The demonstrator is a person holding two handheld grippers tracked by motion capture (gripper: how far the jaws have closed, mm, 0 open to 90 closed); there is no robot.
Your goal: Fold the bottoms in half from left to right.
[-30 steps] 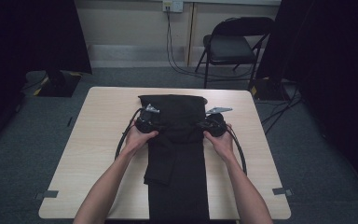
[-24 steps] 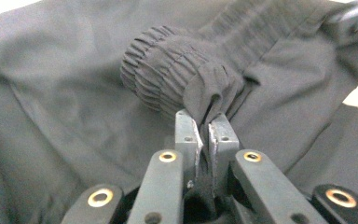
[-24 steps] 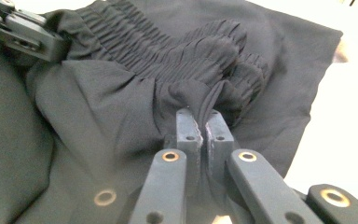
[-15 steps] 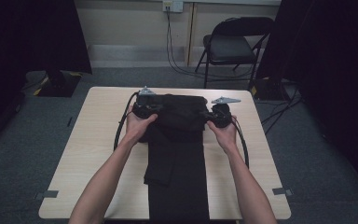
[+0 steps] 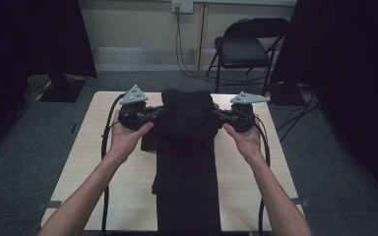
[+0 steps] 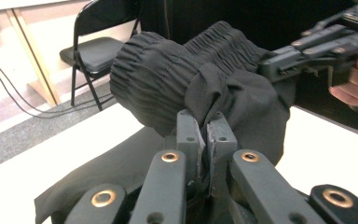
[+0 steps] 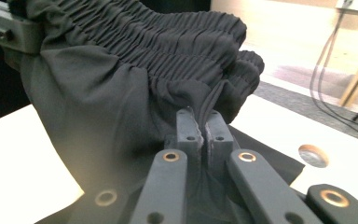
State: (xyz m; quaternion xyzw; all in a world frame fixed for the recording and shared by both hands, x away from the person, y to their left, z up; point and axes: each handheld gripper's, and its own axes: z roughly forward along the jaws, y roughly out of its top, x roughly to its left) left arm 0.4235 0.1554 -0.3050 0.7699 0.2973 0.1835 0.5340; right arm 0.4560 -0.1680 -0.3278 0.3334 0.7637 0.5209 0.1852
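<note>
Gripping a pair of black trousers (image 5: 186, 147) by the gathered waistband, a person lifts the garment's far end off the pale wooden surface (image 5: 93, 167) while the legs lie flat along the middle toward the near edge. The left claw (image 5: 153, 114) is clamped on the left side of the waistband, its jaws pressed together on a fold of cloth in the left gripper view (image 6: 204, 135). The right claw (image 5: 217, 114) is clamped on the right side, jaws likewise pinched on fabric in the right gripper view (image 7: 201, 133). Between the two, the waistband (image 5: 187, 105) bulges upward in a rounded hump.

Beyond the far edge of the surface a black folding chair (image 5: 248, 49) stands on grey carpet, near cables (image 5: 187, 59) trailing down a light wall. Dark curtains (image 5: 34, 39) hang at left and right. A round metal fitting (image 7: 313, 155) sits in the surface near the cloth in the right gripper view. Each claw carries a grey three-cornered plate (image 5: 134, 94) on top, and black cables loop back along the forearms.

The trousers are thin, matte, woven cloth; the elastic waistband is tightly ribbed in fine parallel pleats, and the fabric below falls in soft folds. The claw fingers (image 6: 189, 135) are blocky grey plastic with brass-ringed pivots.
</note>
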